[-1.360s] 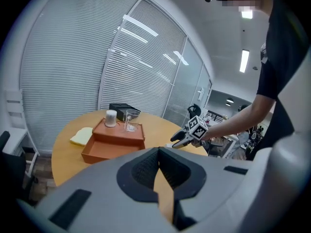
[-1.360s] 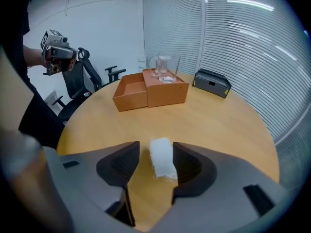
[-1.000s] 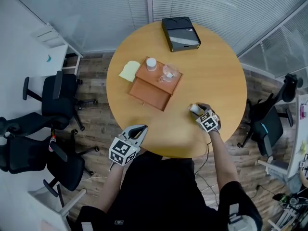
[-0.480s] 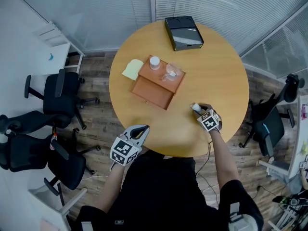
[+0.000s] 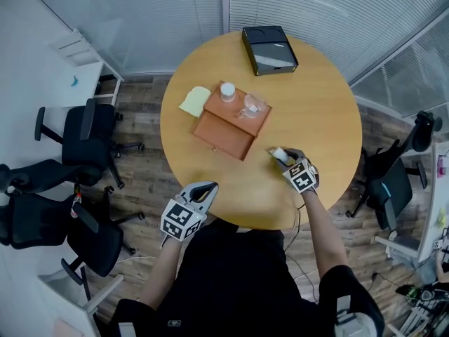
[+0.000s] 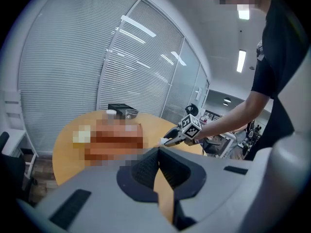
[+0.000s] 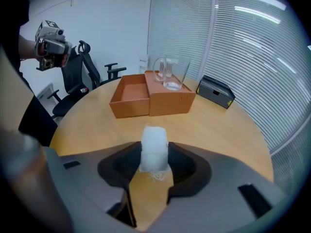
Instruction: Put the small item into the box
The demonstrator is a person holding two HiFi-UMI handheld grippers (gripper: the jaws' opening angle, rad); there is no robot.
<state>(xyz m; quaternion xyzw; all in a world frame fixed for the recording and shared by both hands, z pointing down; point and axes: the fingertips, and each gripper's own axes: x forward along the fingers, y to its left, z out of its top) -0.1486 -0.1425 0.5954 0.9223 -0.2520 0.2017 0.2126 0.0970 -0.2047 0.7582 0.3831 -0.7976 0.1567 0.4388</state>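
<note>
your right gripper (image 5: 278,153), its jaws just closed on the small item (image 7: 154,148), has lifted it off the table (image 5: 316,104), nearer the box (image 5: 223,133) at far left. left gripper (image 5: 207,187) hangs shut, empty. glass (image 5: 251,106) and jar (image 5: 227,91) stand on the box's far half.

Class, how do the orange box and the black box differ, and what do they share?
The orange box is larger than the black box, with one half open. The orange box carries a white jar and a glass; the black box carries nothing. Both rest on the table.

Box (image 5: 219,136) blurred in left gripper view; chair (image 5: 28,223) edge-cropped.
</note>
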